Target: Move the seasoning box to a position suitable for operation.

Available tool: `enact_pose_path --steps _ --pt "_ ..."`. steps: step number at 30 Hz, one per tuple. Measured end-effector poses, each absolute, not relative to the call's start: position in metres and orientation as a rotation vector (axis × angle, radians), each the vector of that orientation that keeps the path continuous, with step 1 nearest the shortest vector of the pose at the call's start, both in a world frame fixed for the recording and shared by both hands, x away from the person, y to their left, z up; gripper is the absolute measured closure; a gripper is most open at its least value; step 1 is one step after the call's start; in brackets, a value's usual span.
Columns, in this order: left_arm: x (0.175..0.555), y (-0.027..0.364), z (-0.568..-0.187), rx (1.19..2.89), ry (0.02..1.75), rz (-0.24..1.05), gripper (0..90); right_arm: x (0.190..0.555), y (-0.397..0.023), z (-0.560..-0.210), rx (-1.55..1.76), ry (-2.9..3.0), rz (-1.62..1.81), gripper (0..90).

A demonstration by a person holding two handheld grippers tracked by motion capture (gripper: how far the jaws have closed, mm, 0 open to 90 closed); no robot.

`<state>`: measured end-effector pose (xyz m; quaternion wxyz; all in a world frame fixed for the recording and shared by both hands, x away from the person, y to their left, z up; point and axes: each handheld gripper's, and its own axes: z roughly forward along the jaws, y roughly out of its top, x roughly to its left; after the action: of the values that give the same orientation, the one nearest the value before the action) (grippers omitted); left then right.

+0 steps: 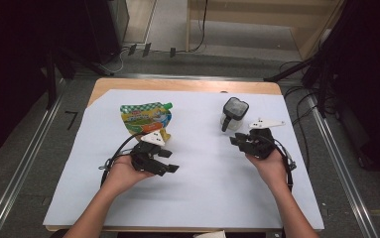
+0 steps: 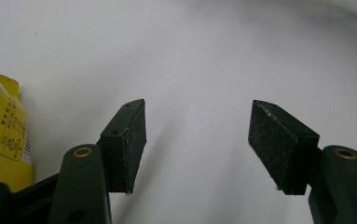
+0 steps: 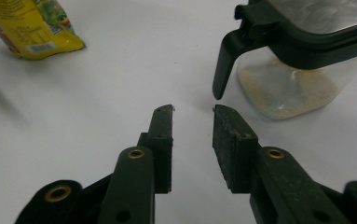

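The right gripper [image 1: 238, 141] sits just short of the clear jug [image 1: 233, 114], its jaws narrowed to a slim gap with nothing between them; in the right gripper view the jug's black handle [image 3: 228, 58] hangs down just ahead of the fingertips and slightly to their right, its lower tip nearly level with the right pad [image 3: 226, 140]. The step in hand looks like taking that handle. To do it well, the jaws should slide forward so the handle passes into the gap, one pad on each flat side, well up from its free lower end where it could slip out, and only then close. The jug has a black lid [image 3: 306, 25] and a thin layer of pale grains [image 3: 283, 91] at the bottom, so it is probably light and may skid on the white sheet [image 1: 202, 188] if nudged sideways. The left gripper [image 1: 170, 161] rests low with its jaws wide and empty over bare sheet. The yellow and green pouch [image 1: 145, 116] stands just beyond and to the left of that gripper, well apart from the jug. Nothing lies between the right gripper and the handle.
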<state>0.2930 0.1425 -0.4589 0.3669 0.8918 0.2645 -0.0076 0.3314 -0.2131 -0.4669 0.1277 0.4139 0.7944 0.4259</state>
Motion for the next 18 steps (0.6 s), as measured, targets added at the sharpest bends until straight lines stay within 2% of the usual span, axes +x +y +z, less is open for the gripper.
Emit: enact_pose_path --steps 5,18 --pt "0.293 0.144 -0.458 2.286 0.686 -0.013 37.7 0.351 -0.219 -0.463 1.214 2.286 1.197 90.0" --pt "0.292 0.147 -0.459 2.286 0.694 -0.006 37.8 0.380 -0.203 -0.496 1.291 2.253 1.137 90.0"
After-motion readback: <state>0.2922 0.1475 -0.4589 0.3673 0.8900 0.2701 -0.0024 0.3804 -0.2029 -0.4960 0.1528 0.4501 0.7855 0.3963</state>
